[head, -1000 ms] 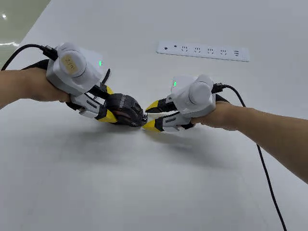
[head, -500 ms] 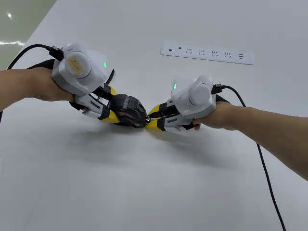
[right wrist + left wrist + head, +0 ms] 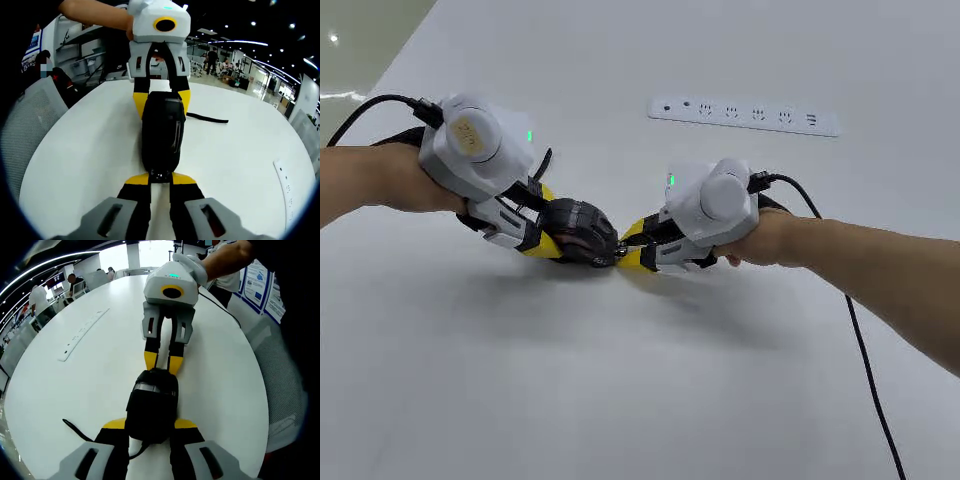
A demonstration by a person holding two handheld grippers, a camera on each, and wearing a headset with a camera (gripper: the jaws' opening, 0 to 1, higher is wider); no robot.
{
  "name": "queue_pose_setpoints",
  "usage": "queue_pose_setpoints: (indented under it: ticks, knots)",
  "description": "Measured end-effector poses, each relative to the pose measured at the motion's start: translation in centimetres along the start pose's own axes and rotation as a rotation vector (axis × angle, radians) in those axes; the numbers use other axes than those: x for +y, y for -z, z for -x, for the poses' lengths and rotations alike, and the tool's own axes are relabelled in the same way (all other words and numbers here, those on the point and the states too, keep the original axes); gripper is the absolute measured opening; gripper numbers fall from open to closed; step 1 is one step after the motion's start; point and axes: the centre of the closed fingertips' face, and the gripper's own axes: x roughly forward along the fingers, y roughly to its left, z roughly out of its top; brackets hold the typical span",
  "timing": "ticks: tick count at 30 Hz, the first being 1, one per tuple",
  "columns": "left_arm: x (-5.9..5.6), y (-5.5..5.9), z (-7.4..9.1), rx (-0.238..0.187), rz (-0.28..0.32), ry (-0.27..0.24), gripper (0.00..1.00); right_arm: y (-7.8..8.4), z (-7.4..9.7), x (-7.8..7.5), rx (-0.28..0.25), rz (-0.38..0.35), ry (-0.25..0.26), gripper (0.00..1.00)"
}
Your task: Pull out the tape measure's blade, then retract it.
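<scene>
Left gripper [image 3: 552,222]: jaws clamped on either side of the black tape measure [image 3: 578,230], which sits low on the white table [image 3: 620,380], roughly mid-surface. In the left gripper view the case [image 3: 152,407] fills the span between the yellow pads.

Right gripper [image 3: 628,245]: faces the left one nose to nose, jaws drawn almost together and pinching the blade tip [image 3: 160,176] at the case mouth (no length of blade drawn out).

A black wrist strap [image 3: 207,118] lies loose on the table beside the case.

Clearance: bare tabletop toward the viewer and to both sides. Power strip [image 3: 745,113] lies well apart, behind the grippers. Table edge runs along the upper left, with floor beyond. A black cable [image 3: 865,370] trails from the right gripper toward the near right.
</scene>
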Motion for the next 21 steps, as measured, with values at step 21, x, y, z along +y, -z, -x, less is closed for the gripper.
queue_pose_setpoints:
  ticks: [21]
  knots:
    - [0.0,0.0,0.1,-0.005,0.021,0.005,0.28,1.0,1.1,0.0,0.025,0.023,-0.009,0.12]
